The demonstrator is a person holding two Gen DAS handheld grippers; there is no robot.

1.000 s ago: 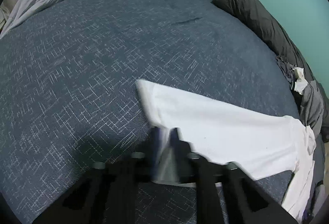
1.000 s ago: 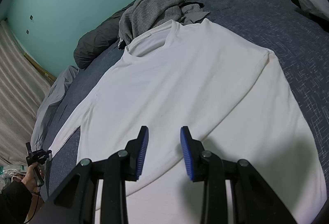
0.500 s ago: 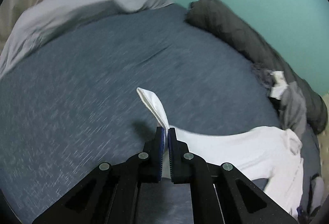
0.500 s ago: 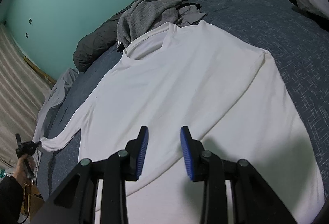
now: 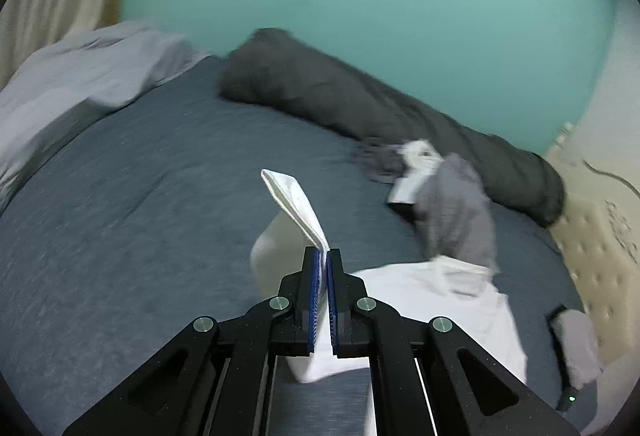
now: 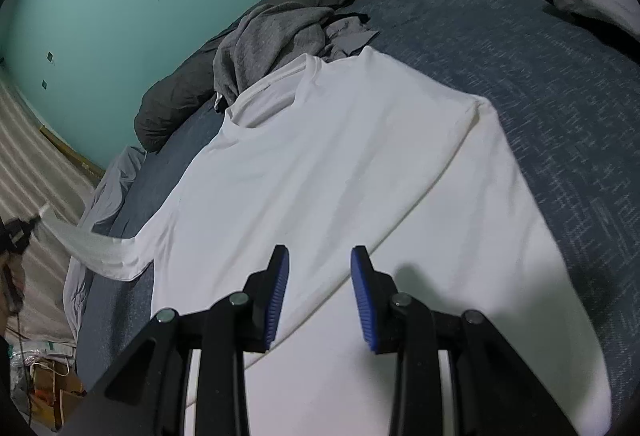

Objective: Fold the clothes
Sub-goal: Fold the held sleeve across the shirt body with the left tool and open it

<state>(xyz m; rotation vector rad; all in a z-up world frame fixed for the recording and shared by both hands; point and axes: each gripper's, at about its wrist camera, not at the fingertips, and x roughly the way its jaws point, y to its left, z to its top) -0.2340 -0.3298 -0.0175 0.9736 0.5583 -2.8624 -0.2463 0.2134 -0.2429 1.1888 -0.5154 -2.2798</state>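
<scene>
One white shirt (image 6: 340, 164) — sleeve pinched in left gripper (image 5: 323, 256); right gripper (image 6: 320, 268) gapes.

both grippers, left (image 5: 324, 260) and right (image 6: 319, 264), are black linkages. each has silver round screws at the joints. ribbed blue pads (image 6: 278, 296) line the fingers.

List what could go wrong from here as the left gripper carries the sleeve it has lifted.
1. The left gripper pinches only the cuff end of the white shirt's sleeve; the thin cloth could slip out mid-fold.
2. The right gripper hangs open above the white shirt and pins nothing, so pulling the sleeve may drag the body out of flat.
3. The grey garment overlaps the collar and might snag or shift it.
</scene>
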